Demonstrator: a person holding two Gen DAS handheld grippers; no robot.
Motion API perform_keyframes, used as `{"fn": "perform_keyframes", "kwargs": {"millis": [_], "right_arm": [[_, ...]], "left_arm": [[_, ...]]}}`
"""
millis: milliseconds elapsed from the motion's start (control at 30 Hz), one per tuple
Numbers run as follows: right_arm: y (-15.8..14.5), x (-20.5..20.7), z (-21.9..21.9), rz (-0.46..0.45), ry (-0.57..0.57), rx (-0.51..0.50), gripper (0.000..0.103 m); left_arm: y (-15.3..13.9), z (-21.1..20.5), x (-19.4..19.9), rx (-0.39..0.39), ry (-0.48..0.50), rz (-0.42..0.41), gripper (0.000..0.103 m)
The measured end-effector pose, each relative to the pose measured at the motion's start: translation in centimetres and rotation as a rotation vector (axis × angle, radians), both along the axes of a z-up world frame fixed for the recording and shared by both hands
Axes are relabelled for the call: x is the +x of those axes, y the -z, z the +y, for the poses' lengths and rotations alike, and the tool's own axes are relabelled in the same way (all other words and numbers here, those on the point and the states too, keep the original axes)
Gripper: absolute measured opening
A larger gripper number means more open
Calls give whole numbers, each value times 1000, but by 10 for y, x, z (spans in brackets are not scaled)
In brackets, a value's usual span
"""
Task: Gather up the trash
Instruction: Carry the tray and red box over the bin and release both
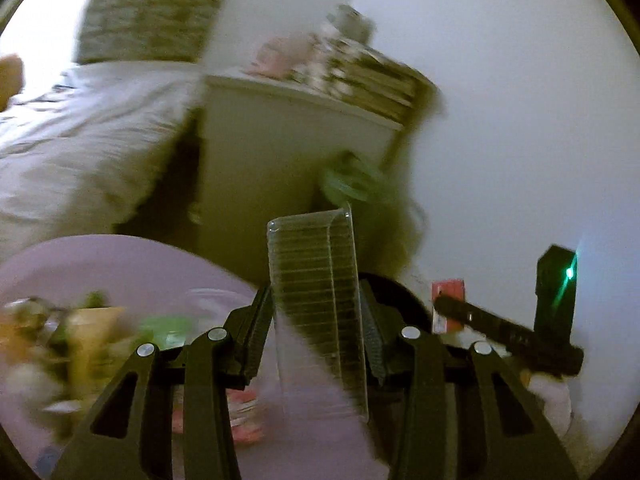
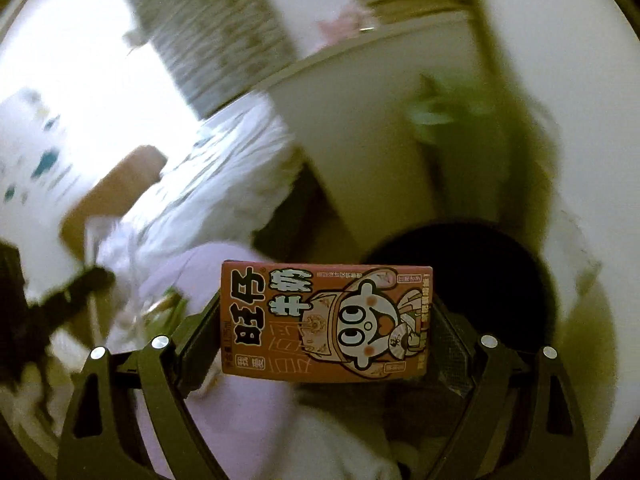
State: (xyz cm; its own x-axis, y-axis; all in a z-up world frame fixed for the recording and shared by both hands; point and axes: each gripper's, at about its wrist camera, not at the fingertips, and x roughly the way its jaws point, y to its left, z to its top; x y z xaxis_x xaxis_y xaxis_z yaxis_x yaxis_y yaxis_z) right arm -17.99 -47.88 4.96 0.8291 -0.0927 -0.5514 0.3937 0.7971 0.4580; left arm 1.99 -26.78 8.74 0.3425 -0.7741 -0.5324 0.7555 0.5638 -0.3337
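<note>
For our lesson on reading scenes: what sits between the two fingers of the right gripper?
In the right wrist view, an orange milk carton with a cartoon face is clamped between the fingers of the right gripper; nothing else lies there.

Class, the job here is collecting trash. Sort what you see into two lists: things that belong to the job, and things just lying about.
Belongs to the job:
- clear plastic container in the left hand-held gripper
- red milk carton in the right hand-held gripper
- dark bin, probably the trash bin

Just lying about:
- white cabinet
- bed covers
- stacked books
</note>
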Motion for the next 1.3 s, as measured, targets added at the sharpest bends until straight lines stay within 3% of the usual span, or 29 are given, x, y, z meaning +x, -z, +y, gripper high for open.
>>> {"fn": "perform_keyframes", "kwargs": {"millis": [200, 467, 767, 1167, 1233, 1300], "right_arm": [[22, -12, -55, 20, 95, 74, 89], [68, 4, -83, 73, 95, 160, 89], [93, 26, -97, 106, 101, 211, 89], [102, 39, -100, 152, 86, 241, 90], [101, 41, -98, 168, 96, 227, 90], [98, 42, -96, 172, 113, 205, 90]], "left_arm": [[40, -79, 5, 22, 113, 135, 42], [70, -139, 13, 98, 174, 197, 42], [95, -152, 18, 154, 160, 266, 42], [104, -161, 14, 208, 163, 279, 45], [103, -160, 12, 218, 162, 275, 48], [101, -158, 12, 218, 154, 268, 63]]}}
